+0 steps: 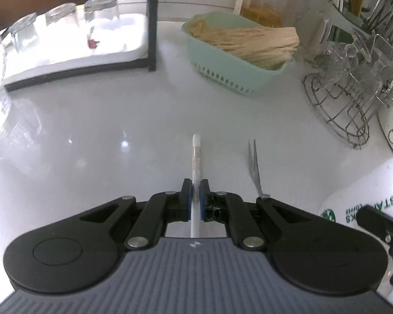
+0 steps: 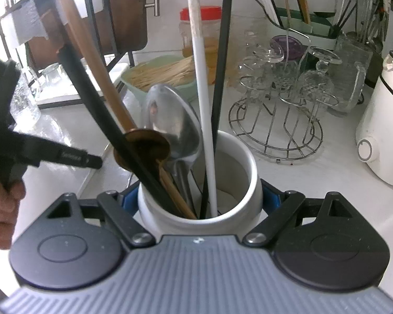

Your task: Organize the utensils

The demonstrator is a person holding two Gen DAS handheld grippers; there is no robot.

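Note:
My left gripper (image 1: 195, 192) is shut on a white chopstick (image 1: 196, 151) that points forward over the white counter (image 1: 104, 130). A small two-pronged metal fork (image 1: 254, 166) lies on the counter just right of it. My right gripper (image 2: 200, 196) is shut on a white ceramic utensil mug (image 2: 238, 172), its blue pads against both sides. The mug holds a metal spoon (image 2: 174, 123), a white chopstick (image 2: 203, 83), a black chopstick (image 2: 221, 73), a black-handled utensil (image 2: 91, 89) and a wooden-handled one (image 2: 102, 78). The mug also shows in the left wrist view (image 1: 366, 198) at the right edge.
A mint basket of wooden sticks (image 1: 238, 49) stands ahead. A wire rack with glasses (image 1: 353, 86) is at the right, a tray of upturned glasses (image 1: 65, 39) at the left. A white appliance (image 2: 382, 130) stands right of the mug. The left gripper's body (image 2: 7, 136) shows at the left.

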